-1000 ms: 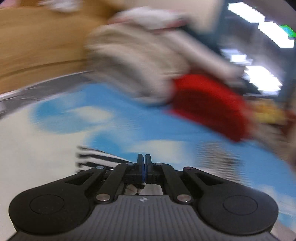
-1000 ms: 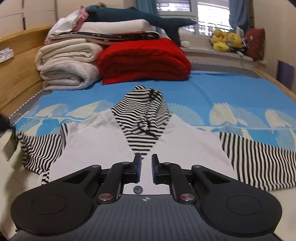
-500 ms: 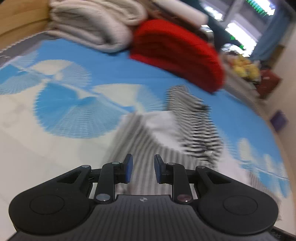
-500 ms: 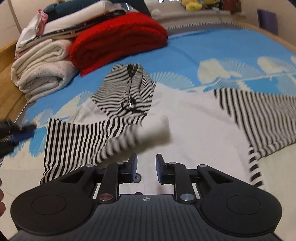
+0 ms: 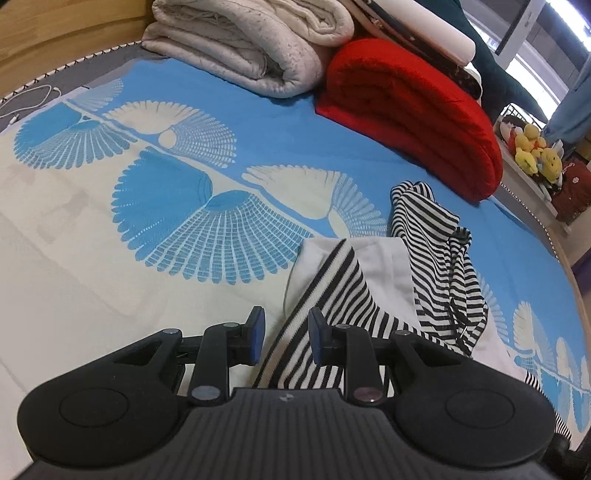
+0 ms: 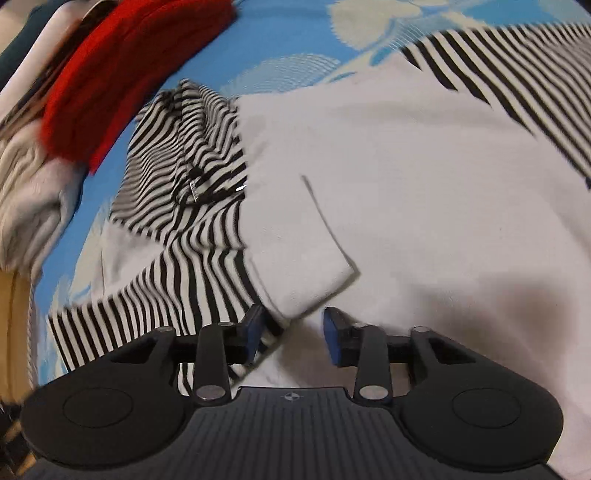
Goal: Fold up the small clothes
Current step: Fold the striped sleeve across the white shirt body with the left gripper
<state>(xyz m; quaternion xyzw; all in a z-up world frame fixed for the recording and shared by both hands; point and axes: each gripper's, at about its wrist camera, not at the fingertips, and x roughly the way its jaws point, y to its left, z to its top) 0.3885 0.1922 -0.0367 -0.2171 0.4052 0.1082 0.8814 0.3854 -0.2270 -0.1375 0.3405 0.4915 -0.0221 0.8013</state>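
A small white hoodie (image 6: 406, 184) with black-and-white striped hood (image 6: 184, 147) and sleeves lies on the blue patterned bedspread (image 5: 184, 221). Its left striped sleeve (image 6: 177, 288) is folded across the white body, the cuff end near the middle. My left gripper (image 5: 284, 338) is open just above the folded sleeve (image 5: 332, 295), holding nothing. My right gripper (image 6: 293, 332) is open over the white body, next to the sleeve's white cuff (image 6: 310, 280). The other striped sleeve (image 6: 498, 74) lies spread out to the right.
A folded red blanket (image 5: 406, 110) and folded cream blankets (image 5: 258, 48) are stacked at the head of the bed. A wooden headboard (image 5: 55, 26) stands at the left. Yellow plush toys (image 5: 532, 147) sit on a ledge beyond the bed.
My left gripper, shut on the striped sleeve a second ago, carried it across the body and opened, leaving it folded. My right gripper opened wider and moved down close to the cuff.
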